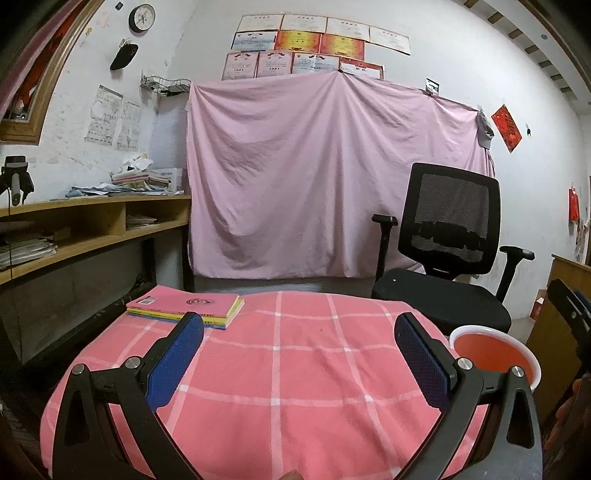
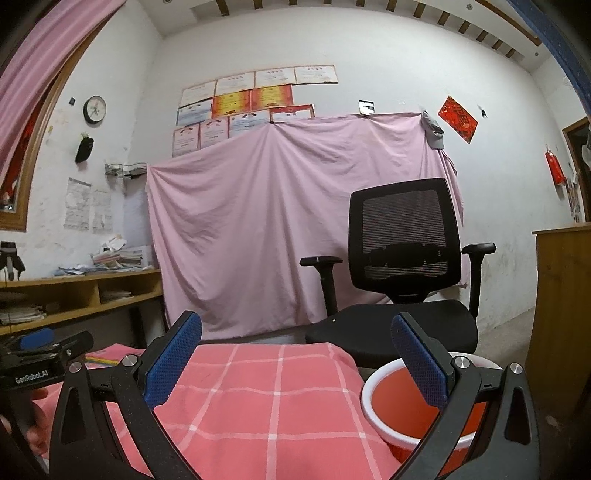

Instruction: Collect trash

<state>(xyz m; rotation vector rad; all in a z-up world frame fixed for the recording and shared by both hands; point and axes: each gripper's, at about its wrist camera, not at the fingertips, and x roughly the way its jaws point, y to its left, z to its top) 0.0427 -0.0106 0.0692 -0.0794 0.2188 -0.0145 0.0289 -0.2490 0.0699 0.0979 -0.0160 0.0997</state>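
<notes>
"GenRobot.AI" is showing in white on the left gripper (image 2: 55,347) at the left edge of the right wrist view. A stack of books (image 1: 186,306) is lying on the pink checked cloth (image 1: 295,369), with a black office chair (image 1: 447,251) standing beyond. Both the left gripper (image 1: 297,363) and right gripper (image 2: 295,360) are hanging spread and empty over the cloth, with the red bin (image 2: 413,406) sitting just right of them.

A lived-in home study room, award certificates (image 1: 317,40) taped on a scuffed white wall, round wall clock (image 1: 142,17), wooden shelf (image 1: 92,221) heaped with papers, black mesh office chair (image 2: 402,266), pink sheet (image 1: 325,177) draped over furniture
</notes>
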